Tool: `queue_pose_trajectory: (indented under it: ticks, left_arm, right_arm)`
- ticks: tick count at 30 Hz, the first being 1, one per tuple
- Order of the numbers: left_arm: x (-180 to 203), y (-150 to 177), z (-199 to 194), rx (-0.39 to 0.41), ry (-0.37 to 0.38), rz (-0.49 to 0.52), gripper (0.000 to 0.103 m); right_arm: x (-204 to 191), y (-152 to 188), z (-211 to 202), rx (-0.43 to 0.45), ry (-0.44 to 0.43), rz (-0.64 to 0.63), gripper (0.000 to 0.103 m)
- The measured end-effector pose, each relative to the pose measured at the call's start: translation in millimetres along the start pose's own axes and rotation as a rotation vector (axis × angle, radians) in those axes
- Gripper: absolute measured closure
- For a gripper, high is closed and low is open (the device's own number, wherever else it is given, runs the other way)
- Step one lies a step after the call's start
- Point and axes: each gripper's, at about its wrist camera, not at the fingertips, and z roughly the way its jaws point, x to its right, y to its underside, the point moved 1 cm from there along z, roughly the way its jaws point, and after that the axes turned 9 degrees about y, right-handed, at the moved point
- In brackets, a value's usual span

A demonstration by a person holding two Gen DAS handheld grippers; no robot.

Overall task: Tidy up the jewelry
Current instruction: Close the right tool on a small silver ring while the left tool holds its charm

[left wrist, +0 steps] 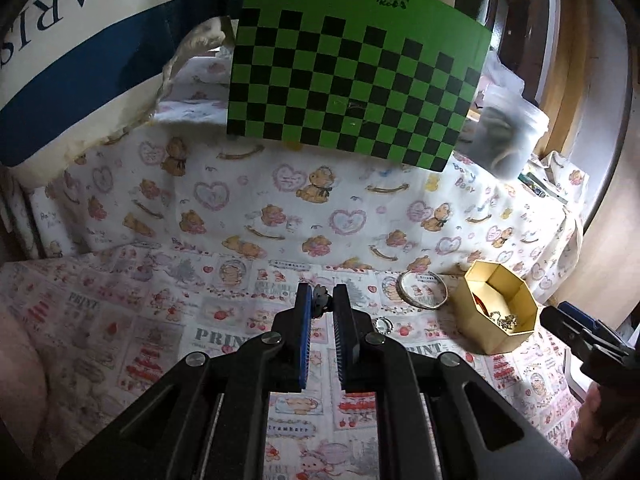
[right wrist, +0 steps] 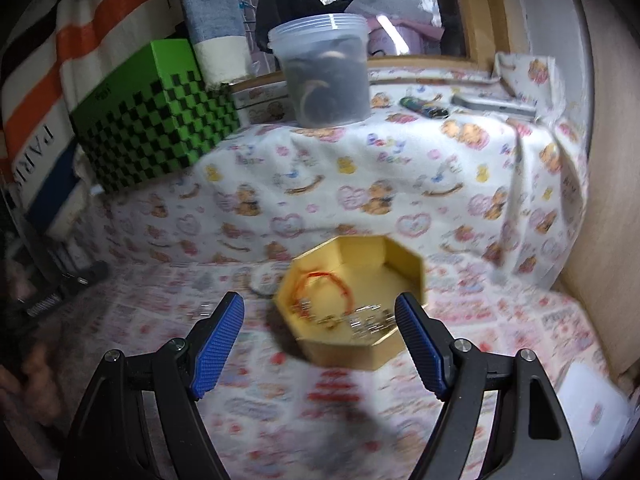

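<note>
A gold octagonal box (left wrist: pixel 499 309) stands on the printed cloth at the right; in the right wrist view the box (right wrist: pixel 352 300) holds a red cord bracelet (right wrist: pixel 326 294) and silver chains (right wrist: pixel 366 322). My left gripper (left wrist: pixel 322 300) is shut on a small dark flower-shaped jewel (left wrist: pixel 320 299) just above the cloth, left of the box. A silver bangle (left wrist: pixel 422 290) and a small round ring (left wrist: pixel 383 325) lie between it and the box. My right gripper (right wrist: pixel 320 314) is open and empty, its fingers astride the box's near side; it also shows in the left wrist view (left wrist: pixel 576 326).
A green and black checkered box (left wrist: pixel 352 80) stands at the back on a cloth-covered raised ledge (left wrist: pixel 280 200). A clear plastic tub (right wrist: pixel 326 72) with dark contents stands on the ledge. A striped bag (left wrist: pixel 60 60) is at the left. A wooden wall (right wrist: pixel 616 200) is at the right.
</note>
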Motion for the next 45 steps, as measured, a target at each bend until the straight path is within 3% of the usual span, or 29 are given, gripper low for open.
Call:
queue_pose_trajectory:
  ticks: [5,11,13,18,21,38,45]
  left_arm:
    - [0.1,6.8,19.4,-0.021,-0.050,-0.004,0.093]
    - [-18.1,9.7,28.5,-0.050,-0.093,-0.048,0.093]
    - [-22.7,9.8,29.2,-0.052,-0.107,-0.056,0.093]
    - [-31.2,9.7,32.8,-0.072,-0.101,-0.085,0.093]
    - [-33.7,9.6,33.1,-0.072,-0.103,-0.095,0.093]
    - [-36.4,7.5,38.0,-0.078,-0.118,-0.104,0.093]
    - [-30.6,9.8,41.2,-0.087,-0.126,-0.074,0.093]
  right_arm:
    - [-39.8,-9.6,1.7,-0.061,-0.026,-0.100,0.026]
    - [-88.3,-9.9,36.4,-0.201,-0.115,-0.199,0.041]
    - [-98.9,-6.8,49.1,-0.234,-0.107,-0.228,0.050]
    - [-108.6,-4.4,79.5,-0.285,-0.070,-0.217,0.051]
    - [-113.7,-3.0,95.5,-0.312,-0.052,-0.219,0.061]
    - [-164.7,-0.9,140.4,-0.286,0.006,-0.278,0.069]
    - [-158.6,3.1,137.3,-0.276,0.029,-0.271,0.080]
